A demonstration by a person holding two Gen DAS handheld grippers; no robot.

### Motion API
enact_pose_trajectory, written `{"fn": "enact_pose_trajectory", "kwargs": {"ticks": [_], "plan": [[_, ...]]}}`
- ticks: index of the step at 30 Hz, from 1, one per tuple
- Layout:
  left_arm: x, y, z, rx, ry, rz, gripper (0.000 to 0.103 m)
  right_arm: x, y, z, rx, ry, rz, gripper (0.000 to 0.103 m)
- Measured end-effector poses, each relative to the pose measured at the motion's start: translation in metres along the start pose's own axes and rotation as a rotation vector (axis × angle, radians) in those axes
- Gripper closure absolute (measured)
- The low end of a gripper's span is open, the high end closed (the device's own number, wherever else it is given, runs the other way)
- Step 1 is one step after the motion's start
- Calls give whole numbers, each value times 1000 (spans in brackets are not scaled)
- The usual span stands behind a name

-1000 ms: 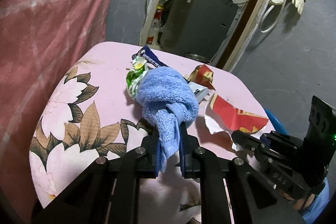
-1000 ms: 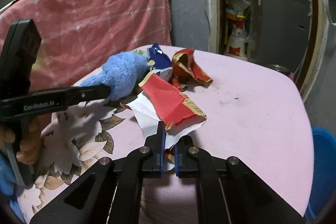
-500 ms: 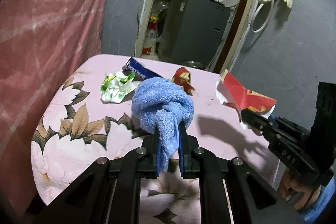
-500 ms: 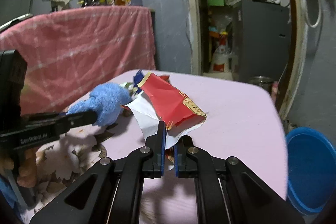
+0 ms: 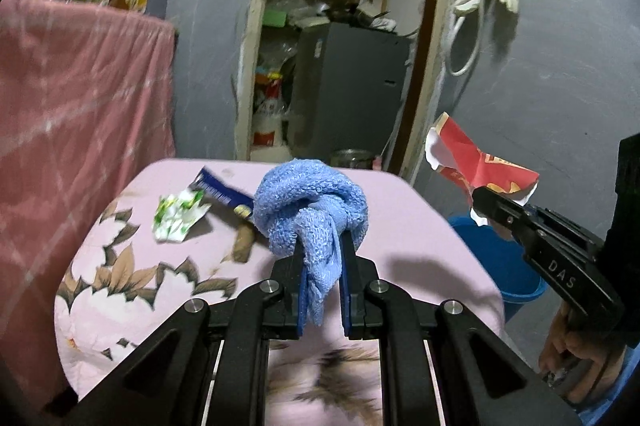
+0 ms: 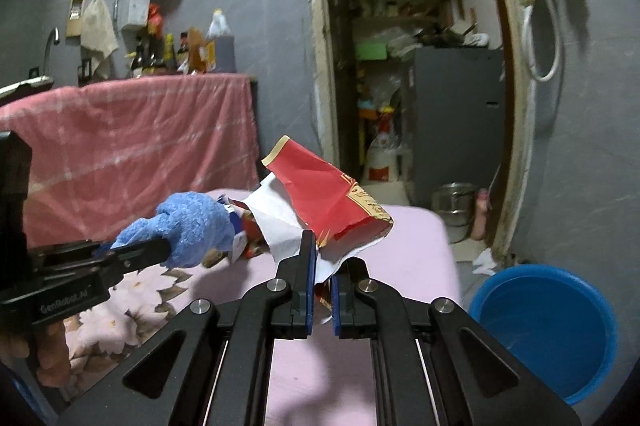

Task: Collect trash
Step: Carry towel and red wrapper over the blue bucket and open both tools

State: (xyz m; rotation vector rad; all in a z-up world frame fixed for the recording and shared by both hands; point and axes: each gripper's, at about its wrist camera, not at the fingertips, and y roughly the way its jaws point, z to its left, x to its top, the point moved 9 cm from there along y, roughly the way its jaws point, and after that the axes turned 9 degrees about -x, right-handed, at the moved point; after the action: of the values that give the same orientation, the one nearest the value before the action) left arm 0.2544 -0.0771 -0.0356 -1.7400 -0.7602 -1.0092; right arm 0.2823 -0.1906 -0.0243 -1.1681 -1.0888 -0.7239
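Observation:
My left gripper [image 5: 323, 246] is shut on a balled blue towel [image 5: 310, 204], held above the pink floral table [image 5: 400, 226]. From the right wrist view the same left gripper [image 6: 160, 248] and towel [image 6: 192, 226] show at the left. My right gripper [image 6: 323, 246] is shut on a torn red and white wrapper [image 6: 324, 192], lifted off the table. The left wrist view has that wrapper [image 5: 476, 162] at the right, in the right gripper [image 5: 486, 200]. A green and white wrapper [image 5: 178, 216], a dark blue packet [image 5: 220, 190] and a brown scrap [image 5: 244, 244] lie on the table.
A blue plastic tub [image 6: 548, 326] stands on the floor off the table's right side, also the tub [image 5: 496, 258] past the table edge. A pink cloth covers a counter [image 6: 132, 142] at the left. A doorway with a grey cabinet [image 6: 456, 114] lies behind.
Both grippers rose and drew back from the trash pile. The red wrapper went up off the table and rightward toward the tub. The towel lifted, uncovering the green wrapper, blue packet and brown scrap.

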Motion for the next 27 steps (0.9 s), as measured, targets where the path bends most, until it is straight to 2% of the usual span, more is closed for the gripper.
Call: {"fn": "enact_pose_trajectory", "kwargs": {"ticks": [7, 16, 21, 27], "plan": [[11, 7, -37, -26, 65, -51, 93, 8, -20, -34, -60, 43, -48, 98], [24, 32, -103, -123, 122, -74, 93, 7, -53, -108, -198, 115, -93, 98], [26, 58, -145, -182, 137, -74, 93, -1, -67, -158, -296, 160, -96, 98], [25, 105, -196, -257, 142, -38, 93, -18, -81, -211, -381, 221, -79, 98]]}}
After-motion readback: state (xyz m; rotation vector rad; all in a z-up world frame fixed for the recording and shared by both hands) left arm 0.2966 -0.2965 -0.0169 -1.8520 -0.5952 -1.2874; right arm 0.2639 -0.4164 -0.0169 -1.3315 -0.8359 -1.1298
